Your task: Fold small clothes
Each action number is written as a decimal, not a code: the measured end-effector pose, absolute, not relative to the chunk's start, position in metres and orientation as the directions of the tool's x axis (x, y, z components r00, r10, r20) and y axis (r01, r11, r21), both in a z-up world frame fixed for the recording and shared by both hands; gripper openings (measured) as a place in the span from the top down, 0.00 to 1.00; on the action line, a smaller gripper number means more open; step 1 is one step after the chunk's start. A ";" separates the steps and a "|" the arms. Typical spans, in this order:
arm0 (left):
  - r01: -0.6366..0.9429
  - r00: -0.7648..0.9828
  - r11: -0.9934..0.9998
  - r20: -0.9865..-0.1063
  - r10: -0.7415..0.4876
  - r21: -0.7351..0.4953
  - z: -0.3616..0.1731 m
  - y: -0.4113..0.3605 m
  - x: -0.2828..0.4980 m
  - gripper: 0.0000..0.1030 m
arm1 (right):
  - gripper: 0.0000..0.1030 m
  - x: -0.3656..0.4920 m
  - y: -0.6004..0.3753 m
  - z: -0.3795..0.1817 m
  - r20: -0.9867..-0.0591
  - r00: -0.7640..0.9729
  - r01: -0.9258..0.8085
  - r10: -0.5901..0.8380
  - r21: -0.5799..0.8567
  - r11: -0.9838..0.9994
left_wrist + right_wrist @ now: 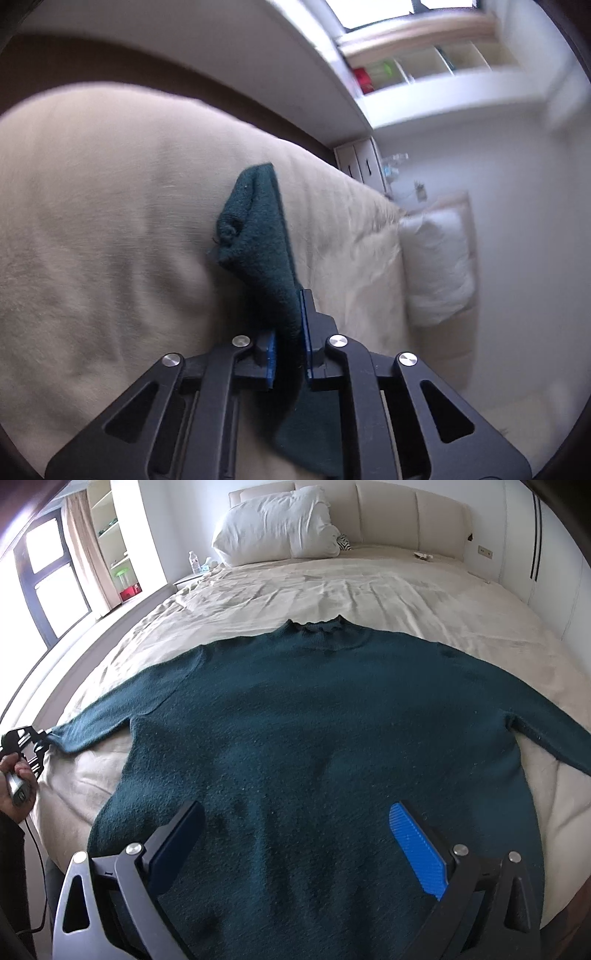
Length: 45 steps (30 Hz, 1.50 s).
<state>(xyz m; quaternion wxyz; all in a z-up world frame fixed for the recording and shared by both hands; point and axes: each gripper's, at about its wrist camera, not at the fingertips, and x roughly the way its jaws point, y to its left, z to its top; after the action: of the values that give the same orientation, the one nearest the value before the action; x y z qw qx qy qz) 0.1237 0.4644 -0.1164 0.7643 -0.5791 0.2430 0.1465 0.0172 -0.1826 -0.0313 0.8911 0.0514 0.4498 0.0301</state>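
left gripper [290, 332] pinches the sweater [314, 738] cuff — right gripper [295, 845] gapes above its hem.

No text, label, brand, number or sign can be read in either view. The water bottle [194, 562] beside the bed carries a label, but it is too small and blurred to make out.
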 end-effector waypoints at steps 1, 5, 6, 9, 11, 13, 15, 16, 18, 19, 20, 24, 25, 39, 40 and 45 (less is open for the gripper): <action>-0.499 0.835 0.352 -0.548 -0.047 -0.792 -0.106 0.456 0.130 0.92 | 0.01 0.019 -0.185 -0.031 -0.798 0.594 -0.004 0.104 0.127 0.992; -0.417 0.829 0.651 -0.559 -0.015 -0.635 -0.049 0.401 0.158 0.93 | 0.02 0.034 -0.198 -0.024 -0.789 0.597 0.004 0.146 0.186 0.983; -0.376 0.829 0.742 -0.560 0.002 -0.555 -0.034 0.377 0.165 0.93 | 0.03 0.040 -0.202 -0.022 -0.784 0.599 0.004 0.164 0.207 0.978; -0.206 0.836 0.952 -0.546 0.052 -0.226 -0.006 0.284 0.174 0.93 | 0.07 0.065 -0.214 -0.015 -0.764 0.593 -0.002 0.255 0.315 0.949; -0.075 0.846 0.997 -0.530 0.058 -0.011 -0.007 0.217 0.169 0.93 | 0.10 0.088 -0.222 -0.014 -0.735 0.566 -0.015 0.374 0.444 0.896; 0.018 0.848 0.992 -0.528 0.051 0.125 -0.021 0.167 0.161 0.93 | 0.16 0.111 -0.223 -0.016 -0.700 0.529 -0.020 0.479 0.554 0.832; 0.054 0.849 0.977 -0.524 0.064 0.207 -0.032 0.136 0.154 0.93 | 0.16 0.130 -0.218 -0.019 -0.669 0.491 -0.027 0.558 0.628 0.778; 0.065 0.853 0.965 -0.516 0.077 0.253 -0.038 0.122 0.154 0.93 | 0.16 0.142 -0.212 -0.023 -0.641 0.459 -0.030 0.615 0.680 0.732; 0.083 0.858 0.945 -0.506 0.093 0.315 -0.047 0.105 0.153 0.93 | 0.16 0.159 -0.199 -0.031 -0.590 0.395 -0.041 0.704 0.754 0.655; 0.087 0.859 0.936 -0.501 0.102 0.340 -0.054 0.097 0.150 0.93 | 0.16 0.167 -0.190 -0.036 -0.569 0.365 -0.044 0.737 0.780 0.625; 0.089 0.861 0.928 -0.496 0.111 0.361 -0.057 0.093 0.149 0.93 | 0.16 0.175 -0.179 -0.041 -0.552 0.330 -0.049 0.766 0.800 0.598; 0.084 0.875 0.899 -0.464 0.140 0.429 -0.068 0.074 0.132 0.93 | 0.19 0.198 -0.152 -0.068 -0.516 0.229 0.016 0.825 0.850 0.527; 0.082 0.880 0.889 -0.451 0.147 0.450 -0.073 0.069 0.133 0.93 | 0.22 0.203 -0.146 -0.077 -0.491 0.203 0.047 0.847 0.869 0.493; 0.164 0.871 0.864 -0.482 0.099 0.475 -0.086 0.056 0.125 0.90 | 0.91 0.225 -0.106 -0.084 -0.480 0.144 -0.063 0.866 0.869 0.492; 0.173 0.866 0.868 -0.491 0.091 0.466 -0.082 0.057 0.125 0.90 | 0.91 0.226 -0.111 -0.082 -0.486 0.162 -0.068 0.859 0.863 0.501; 0.266 0.829 0.923 -0.555 -0.071 0.279 -0.065 0.069 0.109 0.90 | 0.91 0.235 -0.156 -0.064 -0.557 0.277 -0.111 0.783 0.791 0.602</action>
<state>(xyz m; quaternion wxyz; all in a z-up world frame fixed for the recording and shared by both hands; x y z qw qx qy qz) 0.1095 0.0688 -0.0646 0.9401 0.1747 0.2786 -0.0896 0.2348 -0.1559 -0.0641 0.7302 0.3245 0.5175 0.3062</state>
